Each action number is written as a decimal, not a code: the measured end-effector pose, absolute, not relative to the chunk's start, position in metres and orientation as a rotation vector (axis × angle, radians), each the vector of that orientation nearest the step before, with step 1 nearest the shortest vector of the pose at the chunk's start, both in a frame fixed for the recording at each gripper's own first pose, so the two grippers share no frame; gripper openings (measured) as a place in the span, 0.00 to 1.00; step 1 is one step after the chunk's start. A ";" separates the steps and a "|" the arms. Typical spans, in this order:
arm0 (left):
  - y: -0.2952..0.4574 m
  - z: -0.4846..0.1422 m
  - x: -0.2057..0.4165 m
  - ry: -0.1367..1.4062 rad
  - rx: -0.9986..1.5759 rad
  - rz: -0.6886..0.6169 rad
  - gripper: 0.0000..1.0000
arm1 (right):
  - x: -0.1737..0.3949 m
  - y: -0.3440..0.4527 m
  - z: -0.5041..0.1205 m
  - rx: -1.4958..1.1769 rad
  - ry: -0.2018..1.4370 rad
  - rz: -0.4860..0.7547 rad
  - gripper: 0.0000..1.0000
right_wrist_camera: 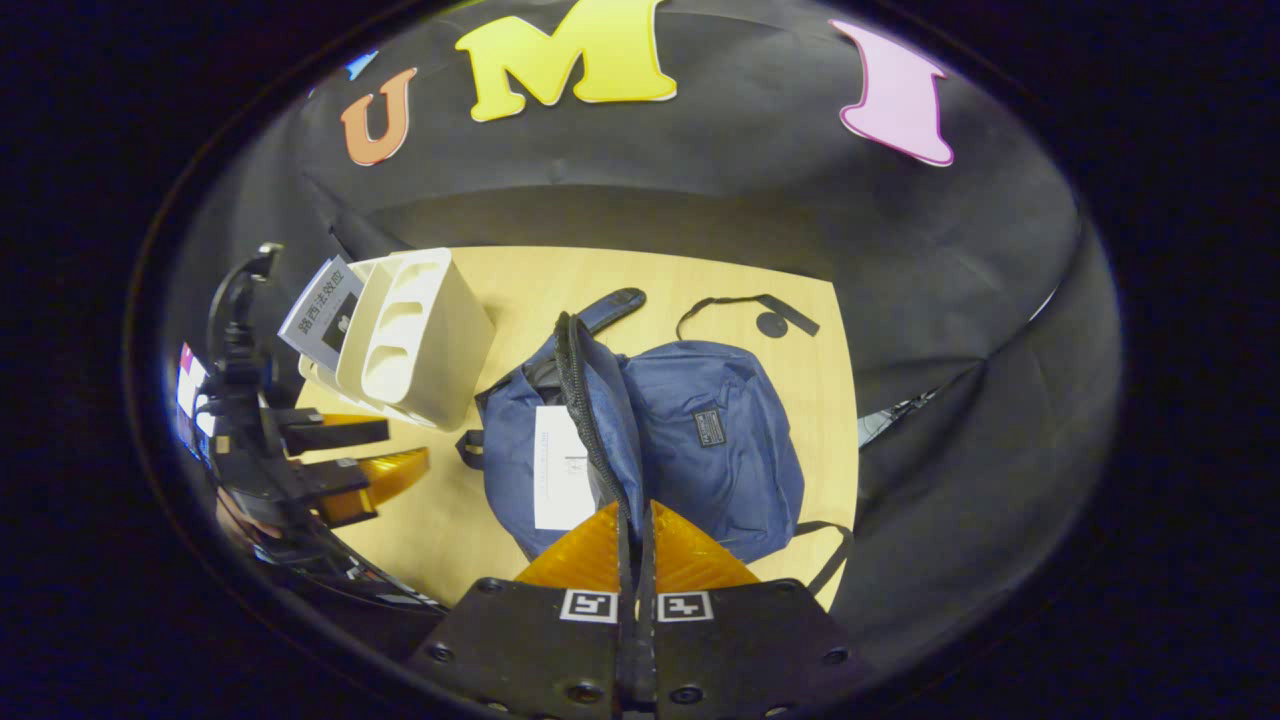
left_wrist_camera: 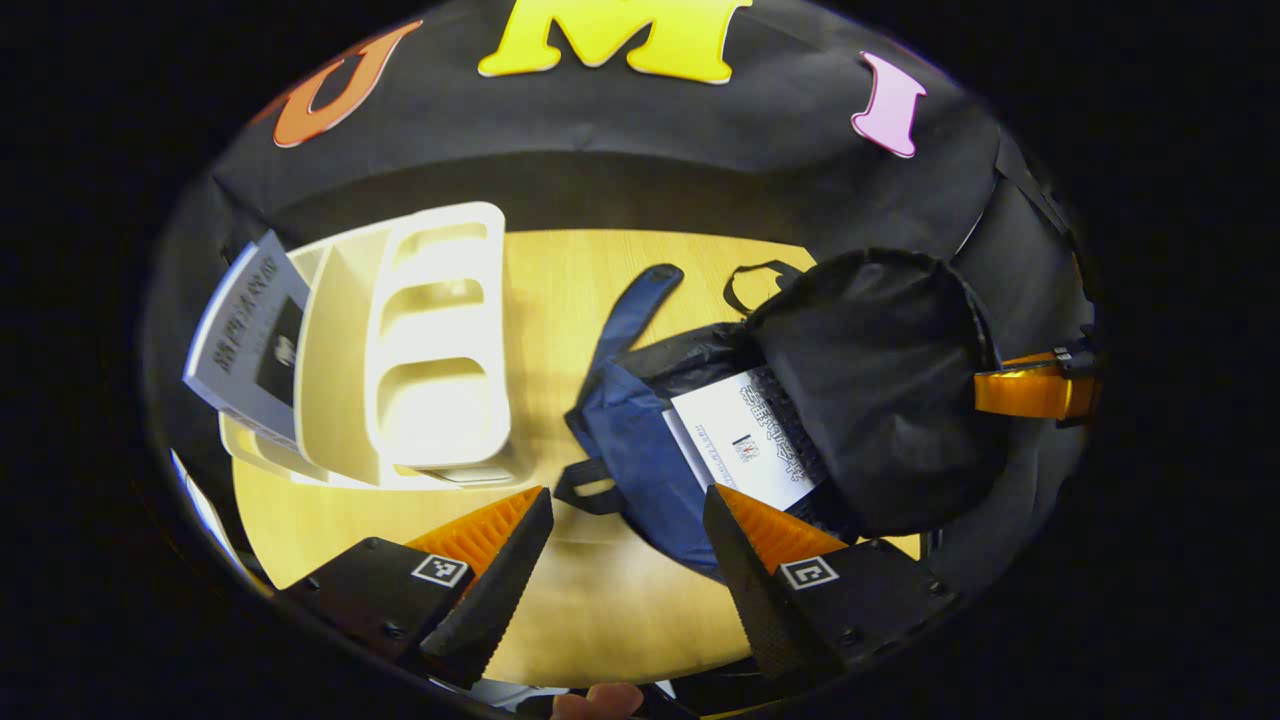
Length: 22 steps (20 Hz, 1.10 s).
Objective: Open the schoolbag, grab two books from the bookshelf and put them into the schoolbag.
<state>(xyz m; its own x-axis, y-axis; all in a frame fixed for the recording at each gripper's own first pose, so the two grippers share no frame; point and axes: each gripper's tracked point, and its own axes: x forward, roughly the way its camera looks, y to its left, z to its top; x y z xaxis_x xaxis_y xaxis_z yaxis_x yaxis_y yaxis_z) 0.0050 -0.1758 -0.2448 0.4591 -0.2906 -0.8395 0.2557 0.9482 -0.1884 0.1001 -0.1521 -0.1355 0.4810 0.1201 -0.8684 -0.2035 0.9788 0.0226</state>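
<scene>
Pale wood tabletop (right_wrist_camera: 700,290) carries a blue schoolbag (right_wrist_camera: 700,440) near its centre, unzipped, with a white book (right_wrist_camera: 562,470) lying inside the opening. At about ten o'clock from the bag stands a cream bookshelf (right_wrist_camera: 415,335), a grey book (right_wrist_camera: 322,312) leaning in its far side. Right gripper (right_wrist_camera: 636,540) has its jaws clamped together on the bag's zipper edge (right_wrist_camera: 585,400), lifting the flap. Left gripper (left_wrist_camera: 627,530) hovers with jaws apart, holding nothing, before the shelf and bag.

Square-coded markers (left_wrist_camera: 441,570) on ridged fingers (left_wrist_camera: 497,575)
</scene>
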 end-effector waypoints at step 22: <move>0.051 -0.154 0.059 0.889 -0.161 -0.063 0.98 | 0.076 -0.123 -0.141 -0.128 1.019 0.202 0.00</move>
<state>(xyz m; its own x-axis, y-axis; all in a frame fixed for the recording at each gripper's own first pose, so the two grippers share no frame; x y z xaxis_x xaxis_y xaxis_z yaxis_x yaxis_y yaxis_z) 0.0594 0.0514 -0.1537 0.6293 -0.1210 -0.7677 -0.0123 0.9861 -0.1654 0.0755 -0.1228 -0.1411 0.5075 0.1077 -0.8549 -0.2271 0.9738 -0.0121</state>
